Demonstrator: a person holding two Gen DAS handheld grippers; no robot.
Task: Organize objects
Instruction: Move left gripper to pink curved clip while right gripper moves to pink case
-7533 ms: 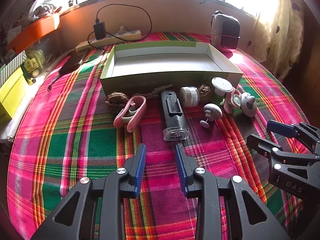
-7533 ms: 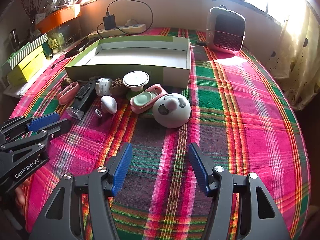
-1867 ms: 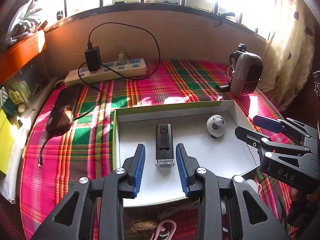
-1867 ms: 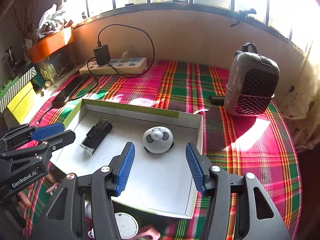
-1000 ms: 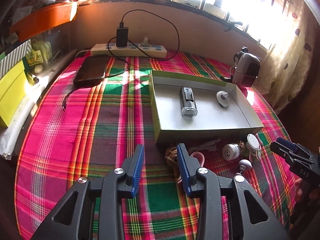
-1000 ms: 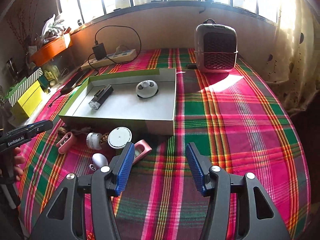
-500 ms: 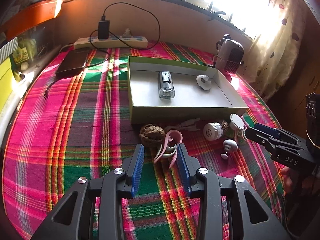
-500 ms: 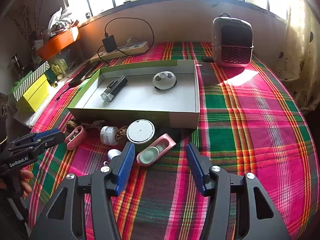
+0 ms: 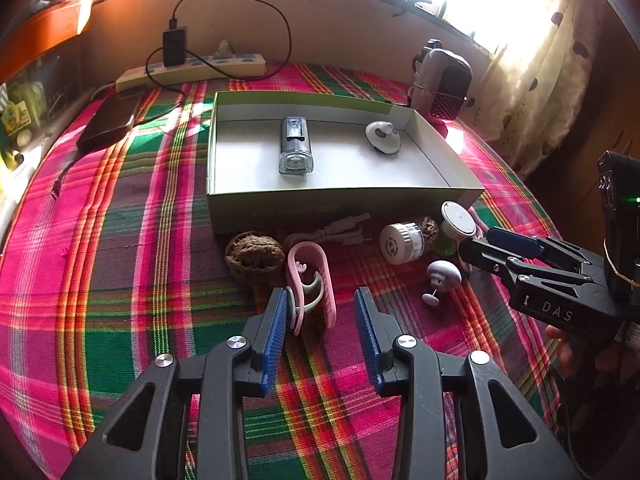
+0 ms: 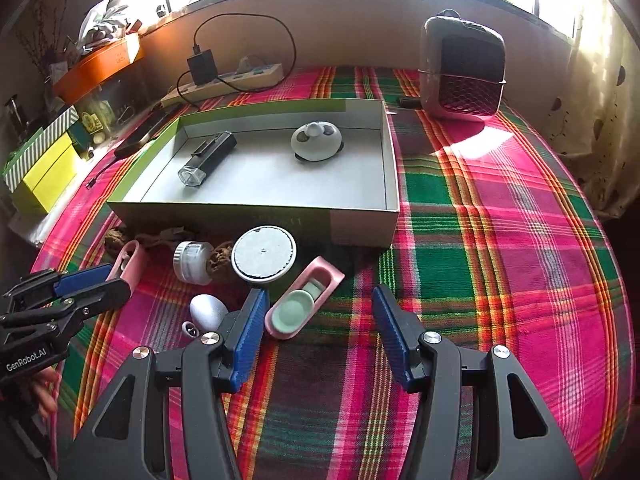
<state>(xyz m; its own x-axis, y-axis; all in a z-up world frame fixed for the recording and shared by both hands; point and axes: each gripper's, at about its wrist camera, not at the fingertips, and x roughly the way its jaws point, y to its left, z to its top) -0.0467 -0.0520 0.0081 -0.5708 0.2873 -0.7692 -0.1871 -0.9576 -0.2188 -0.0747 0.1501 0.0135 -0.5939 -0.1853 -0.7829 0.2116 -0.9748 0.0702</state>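
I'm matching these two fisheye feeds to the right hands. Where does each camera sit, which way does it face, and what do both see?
Left wrist: sits on the left hand-held gripper, facing forward over the pink clip toward the box; its open fingers show, and the right hand-held gripper enters at right.
Right wrist: sits on the right hand-held gripper, facing the pink case and the box; its open fingers show, and the left hand-held gripper enters at left.
Shared: box, bike light, round white gadget, heater, power strip.
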